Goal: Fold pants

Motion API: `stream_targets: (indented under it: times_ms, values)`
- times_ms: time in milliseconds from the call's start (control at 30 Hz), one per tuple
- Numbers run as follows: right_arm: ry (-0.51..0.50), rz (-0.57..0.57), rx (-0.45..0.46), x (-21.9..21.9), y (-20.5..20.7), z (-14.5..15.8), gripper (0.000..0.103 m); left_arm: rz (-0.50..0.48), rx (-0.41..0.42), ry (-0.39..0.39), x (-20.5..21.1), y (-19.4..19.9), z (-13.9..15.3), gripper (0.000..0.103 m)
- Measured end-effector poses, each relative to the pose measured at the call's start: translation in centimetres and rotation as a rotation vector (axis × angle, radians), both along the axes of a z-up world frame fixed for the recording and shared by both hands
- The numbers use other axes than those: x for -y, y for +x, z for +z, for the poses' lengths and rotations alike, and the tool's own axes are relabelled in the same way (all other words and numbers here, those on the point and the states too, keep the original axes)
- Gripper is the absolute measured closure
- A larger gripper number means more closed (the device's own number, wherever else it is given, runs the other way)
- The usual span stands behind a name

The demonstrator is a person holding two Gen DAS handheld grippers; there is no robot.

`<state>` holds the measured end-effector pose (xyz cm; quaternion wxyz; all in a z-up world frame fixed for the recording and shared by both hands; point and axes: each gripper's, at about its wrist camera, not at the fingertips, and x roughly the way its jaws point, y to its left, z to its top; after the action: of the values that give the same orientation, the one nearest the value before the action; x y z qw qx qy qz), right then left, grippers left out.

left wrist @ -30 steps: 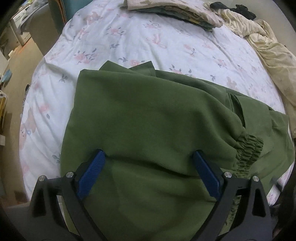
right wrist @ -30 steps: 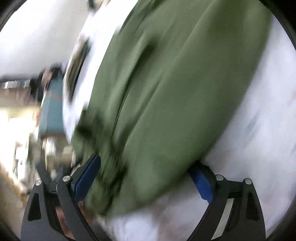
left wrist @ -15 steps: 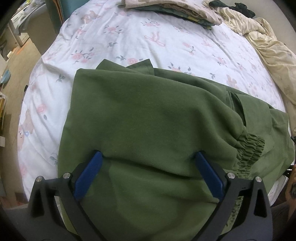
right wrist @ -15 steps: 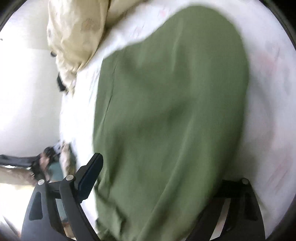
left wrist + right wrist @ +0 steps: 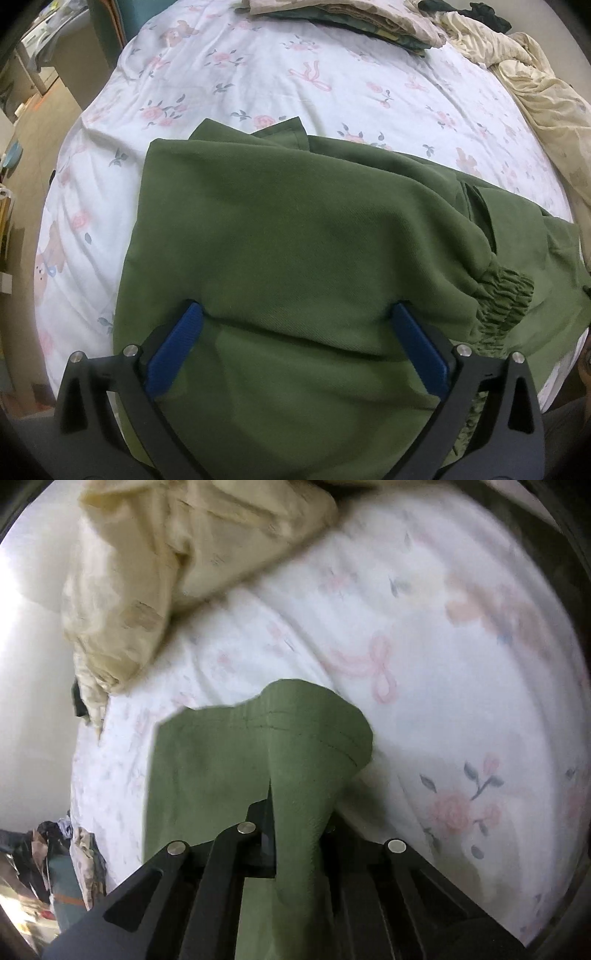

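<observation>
At the bed's (image 5: 258,66) near edge, the right gripper (image 5: 295,812), wide open a second ago, now clenches the pants' (image 5: 295,240) hem; the left gripper (image 5: 295,325) stays spread.

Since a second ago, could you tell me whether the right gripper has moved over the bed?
Yes. The right gripper has swung from the pants' broad middle to their hemmed end, toward the cream bedding, and its jaws have just closed on that fabric.
</observation>
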<state>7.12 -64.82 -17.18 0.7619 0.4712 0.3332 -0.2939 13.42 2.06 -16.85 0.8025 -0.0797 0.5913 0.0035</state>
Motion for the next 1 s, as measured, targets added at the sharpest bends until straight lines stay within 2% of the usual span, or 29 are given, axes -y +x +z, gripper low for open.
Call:
stream_targets:
  times_ms: [67, 133, 267, 367, 467, 500, 567, 700, 800, 867, 933, 1000]
  values:
    - [-0.066, 0.043, 0.030, -1.5, 0.6, 1.9, 0.101, 0.001, -0.002, -0.006, -0.1, 0.0, 0.0, 0.001]
    - [-0.114, 0.116, 0.102, -3.4, 1.1, 4.6, 0.101, 0.008, -0.005, -0.014, -0.2, 0.1, 0.2, 0.001]
    - [-0.271, 0.364, 0.207, -9.7, 2.3, 11.0, 0.101, 0.053, -0.015, -0.036, -0.6, 0.4, 0.6, 0.001]
    - [-0.385, 0.584, 0.304, -17.3, 2.6, 16.0, 0.101, 0.056, -0.016, -0.037, -0.3, 0.6, 1.0, 0.001]
    - [-0.508, 0.805, 0.350, -25.8, 2.3, 18.3, 0.100, 0.037, 0.002, -0.008, 0.3, 0.3, 1.8, 0.001]
    - [-0.545, 0.891, 0.353, -29.2, 2.0, 18.2, 0.100, 0.031, 0.008, -0.018, 0.5, 0.1, 2.2, 0.001]
    - [-0.536, 1.040, 0.350, -34.7, 1.1, 16.3, 0.099, 0.030, 0.023, -0.030, 0.3, 0.0, 2.9, 0.001]
    - [-0.482, 1.333, 0.227, -43.5, -1.5, 8.6, 0.094, 0.071, 0.028, -0.035, -1.1, -0.4, 3.6, 0.001]
    - [-0.421, 1.564, 0.069, -47.6, -4.3, 4.7, 0.069, 0.120, -0.005, -0.047, -2.4, -0.3, 3.2, 0.001]
    - [-0.345, 1.685, 0.017, -48.5, -5.6, 4.3, 0.032, 0.145, -0.005, -0.049, -2.9, -0.2, 3.2, 0.001]
    - [-0.361, 1.695, 0.005, -47.6, -6.4, 5.1, 0.032, 0.158, 0.005, -0.055, -3.1, 0.0, 3.4, 0.001]
    - [-0.365, 1.646, 0.037, -45.6, -6.9, 6.7, 0.033, 0.150, 0.024, -0.076, -2.7, 0.2, 4.0, 0.001]
